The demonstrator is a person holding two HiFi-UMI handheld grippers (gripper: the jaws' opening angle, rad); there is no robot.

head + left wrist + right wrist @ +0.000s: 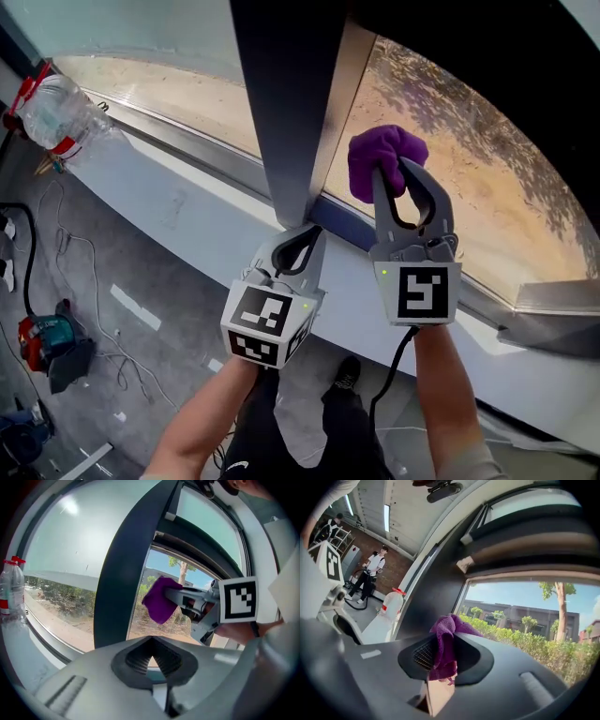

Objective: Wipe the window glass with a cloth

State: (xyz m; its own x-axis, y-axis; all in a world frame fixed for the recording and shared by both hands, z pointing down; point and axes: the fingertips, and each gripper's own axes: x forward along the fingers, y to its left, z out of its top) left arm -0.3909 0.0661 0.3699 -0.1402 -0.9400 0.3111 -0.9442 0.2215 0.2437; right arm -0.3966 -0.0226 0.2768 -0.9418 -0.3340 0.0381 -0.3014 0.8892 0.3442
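While the left tool [312, 236] sits closed beside the mullion [291, 112], the right tool [397, 174] clamps the cloth [377, 150].

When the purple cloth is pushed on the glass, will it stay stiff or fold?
Probably floppy: the cloth bunches and droops between the right gripper's shut jaws. Its pile looks fluffy, so likely light and not slippery. It should flatten against the glass.

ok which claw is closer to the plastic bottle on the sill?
Left. The left claw sits at the dark window post's foot, with the bottle far off to its left along the sill. The right claw, holding the purple cloth, is beyond the post, further still.
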